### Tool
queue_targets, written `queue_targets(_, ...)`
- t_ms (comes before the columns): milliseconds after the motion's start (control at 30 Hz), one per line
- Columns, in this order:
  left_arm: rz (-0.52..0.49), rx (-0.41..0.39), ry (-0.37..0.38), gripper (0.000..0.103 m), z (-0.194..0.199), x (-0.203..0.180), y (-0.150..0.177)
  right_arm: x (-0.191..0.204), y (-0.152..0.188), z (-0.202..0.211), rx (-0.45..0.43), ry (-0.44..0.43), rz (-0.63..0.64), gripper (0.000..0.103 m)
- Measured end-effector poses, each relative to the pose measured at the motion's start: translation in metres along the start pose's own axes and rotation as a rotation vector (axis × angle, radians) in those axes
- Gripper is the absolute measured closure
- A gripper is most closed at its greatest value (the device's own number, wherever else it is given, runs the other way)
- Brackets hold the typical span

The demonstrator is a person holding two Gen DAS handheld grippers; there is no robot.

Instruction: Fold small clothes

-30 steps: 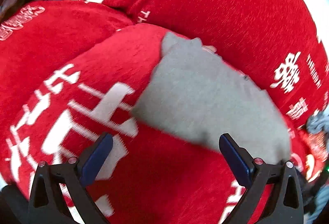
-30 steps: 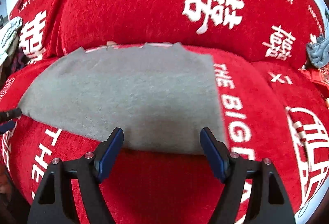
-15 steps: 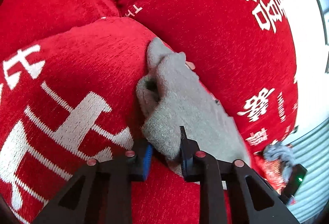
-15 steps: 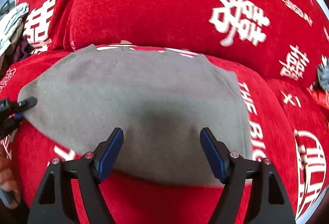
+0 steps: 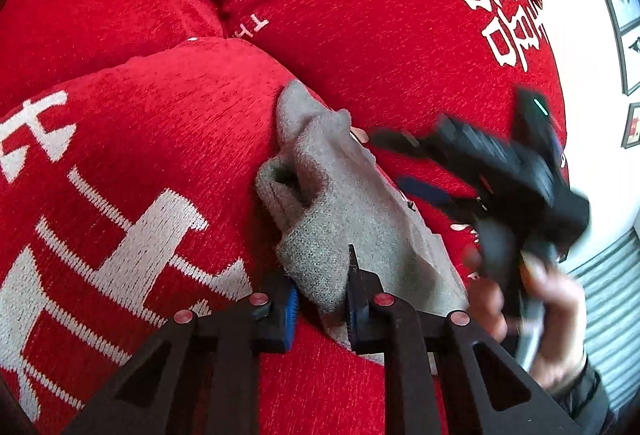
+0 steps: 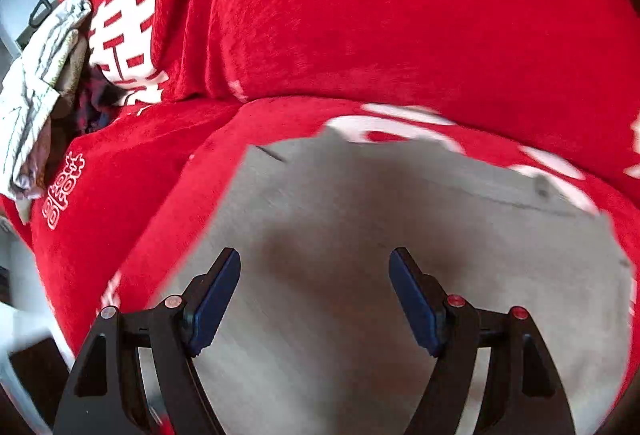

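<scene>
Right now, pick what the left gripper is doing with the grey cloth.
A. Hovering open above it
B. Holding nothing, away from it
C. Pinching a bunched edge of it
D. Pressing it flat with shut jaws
C: the left gripper has a raised fold of the grey cloth squeezed between its nearly shut jaws.

Left tool [image 5: 320,299] clamped, bunching grey garment [image 5: 344,203] edge; right tool [image 6: 314,299] swung over it.

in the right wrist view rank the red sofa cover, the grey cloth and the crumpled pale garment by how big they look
1. red sofa cover
2. grey cloth, enlarged by nearness
3. crumpled pale garment, farther off
</scene>
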State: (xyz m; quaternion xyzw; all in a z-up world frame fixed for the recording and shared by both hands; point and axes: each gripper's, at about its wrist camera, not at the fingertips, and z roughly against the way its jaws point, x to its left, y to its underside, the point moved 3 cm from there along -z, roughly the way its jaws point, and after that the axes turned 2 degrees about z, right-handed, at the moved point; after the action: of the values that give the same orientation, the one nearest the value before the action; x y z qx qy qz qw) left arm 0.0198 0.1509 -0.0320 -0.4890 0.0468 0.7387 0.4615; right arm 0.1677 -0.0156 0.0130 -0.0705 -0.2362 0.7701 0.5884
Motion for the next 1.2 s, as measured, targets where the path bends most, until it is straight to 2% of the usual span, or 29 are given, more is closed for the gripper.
queue_targets(133,-0.018,0.000,-0.028,0.083,-0.001,-0.003,0.001,0.028,-0.023,-0.050,0.103,-0.038,-0.029,0.023)
queue_targets(167,-0.020,0.000,-0.034,0.083,-0.002,-0.004,0.001,0.035,-0.026,-0.062,0.134,-0.041,-0.030,0.018)
queue_targets(233,-0.022,0.001,-0.044,0.083,-0.002,-0.004,0.001,0.050,-0.029,-0.077,0.158,0.021,0.021,0.006)
queue_targets(267,-0.022,0.000,-0.049,0.083,-0.003,-0.005,0.001,0.059,-0.029,-0.083,0.166,0.058,0.066,0.004)
queue_targets(333,-0.027,-0.001,-0.065,0.083,-0.004,-0.006,0.002,0.079,-0.021,-0.097,0.192,0.191,0.200,0.005)
queue_targets(367,-0.032,-0.002,-0.078,0.083,-0.004,-0.008,0.002,0.085,-0.018,-0.098,0.172,0.224,0.244,0.006)
queue_targets(400,-0.042,-0.004,-0.096,0.083,-0.005,-0.009,0.003,0.085,-0.017,-0.097,0.163,0.217,0.241,0.007)
queue_targets(433,-0.055,-0.008,-0.116,0.083,-0.004,-0.011,0.004,0.081,-0.017,-0.095,0.163,0.196,0.219,0.014)
queue_targets(467,-0.066,-0.011,-0.132,0.083,-0.005,-0.014,0.004,0.077,-0.017,-0.091,0.155,0.195,0.210,0.030)
queue_targets(500,-0.081,-0.013,-0.150,0.084,-0.005,-0.016,0.005,0.071,-0.018,-0.086,0.146,0.202,0.202,0.039)
queue_targets(533,-0.099,-0.016,-0.169,0.084,-0.005,-0.019,0.005,0.062,-0.019,-0.080,0.144,0.196,0.185,0.058)
queue_targets(567,-0.119,-0.023,-0.190,0.084,-0.004,-0.022,0.006,0.054,-0.020,-0.075,0.143,0.175,0.163,0.069)
queue_targets(633,-0.152,-0.029,-0.214,0.086,-0.004,-0.029,0.007,0.038,-0.021,-0.063,0.129,0.078,0.096,0.077)
queue_targets(733,-0.215,-0.059,-0.237,0.087,0.001,-0.039,0.010,0.026,-0.019,-0.049,0.082,-0.031,0.036,0.085)
queue_targets(767,-0.231,-0.066,-0.238,0.087,0.003,-0.042,0.011,0.024,-0.018,-0.044,0.068,-0.058,0.022,0.086)
queue_targets(833,-0.251,-0.067,-0.237,0.095,0.004,-0.046,0.013,0.018,-0.015,-0.037,0.053,-0.098,0.003,0.087)
queue_targets(900,-0.272,-0.068,-0.251,0.095,0.003,-0.051,0.015,0.009,-0.015,-0.030,0.037,-0.144,-0.026,0.089)
queue_targets(1200,-0.379,-0.063,-0.295,0.095,-0.007,-0.083,0.026,-0.026,-0.015,-0.006,-0.020,-0.270,-0.121,0.089)
